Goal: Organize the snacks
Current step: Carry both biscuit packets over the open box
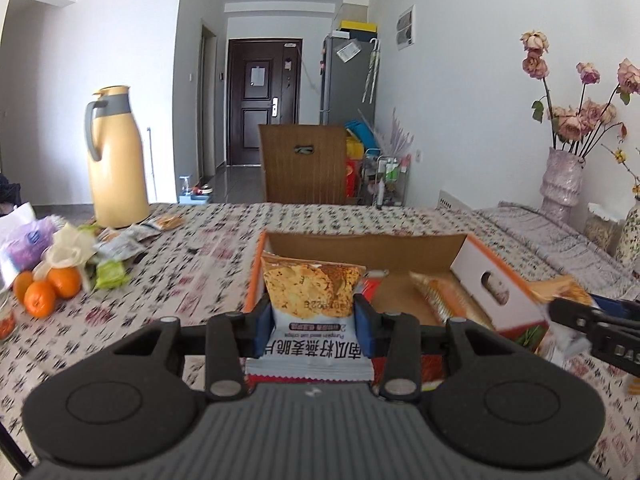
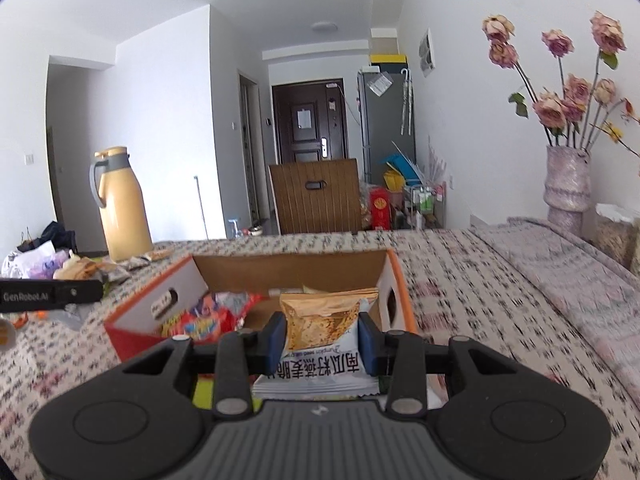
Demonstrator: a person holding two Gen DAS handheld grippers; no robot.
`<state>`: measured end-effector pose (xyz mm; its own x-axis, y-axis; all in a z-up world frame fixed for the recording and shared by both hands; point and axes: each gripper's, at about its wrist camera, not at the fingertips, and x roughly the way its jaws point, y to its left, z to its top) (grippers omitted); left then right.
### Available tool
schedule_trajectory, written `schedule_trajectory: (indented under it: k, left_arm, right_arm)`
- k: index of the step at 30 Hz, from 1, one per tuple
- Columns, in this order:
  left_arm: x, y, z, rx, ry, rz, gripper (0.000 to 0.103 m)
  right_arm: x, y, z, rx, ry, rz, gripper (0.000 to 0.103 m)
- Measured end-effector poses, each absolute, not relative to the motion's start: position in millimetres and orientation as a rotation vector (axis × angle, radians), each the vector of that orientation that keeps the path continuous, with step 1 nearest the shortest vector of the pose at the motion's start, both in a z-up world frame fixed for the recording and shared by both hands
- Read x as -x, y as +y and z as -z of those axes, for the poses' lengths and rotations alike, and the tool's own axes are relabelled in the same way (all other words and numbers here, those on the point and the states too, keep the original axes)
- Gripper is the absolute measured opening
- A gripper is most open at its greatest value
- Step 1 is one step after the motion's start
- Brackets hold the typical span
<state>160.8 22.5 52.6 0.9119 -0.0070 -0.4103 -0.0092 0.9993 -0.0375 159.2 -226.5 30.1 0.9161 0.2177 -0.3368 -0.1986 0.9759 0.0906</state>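
We hold two crisp packets, one in each gripper. The left gripper (image 1: 314, 322) is clenched on a pumpkin-seed crisp packet (image 1: 310, 300), which hangs at the near left edge of the open cardboard box (image 1: 360, 246). The right gripper (image 2: 322, 344) is clenched on a second crisp packet (image 2: 326, 328), just above the box's (image 2: 288, 266) near right side. Inside the box lies a red snack bag (image 2: 208, 316). Left of the box, loose snack packets (image 1: 116, 252) and oranges (image 1: 46, 288) lie on the patterned tablecloth (image 1: 192, 280). Behind them stands a yellow thermos jug (image 1: 116, 160). Right of the box, further back, stands a vase of dried roses (image 2: 566, 184).
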Motion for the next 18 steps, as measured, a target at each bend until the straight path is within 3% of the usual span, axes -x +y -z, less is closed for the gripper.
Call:
schedule_trajectory:
  k: [18]
  left_arm:
    - [-246.6,1.9,-43.2,0.074,0.436,-0.016,0.042]
  right_arm:
    - [-254.6,-202.9,-23.9,-0.091,0.363,-0.229,0.037]
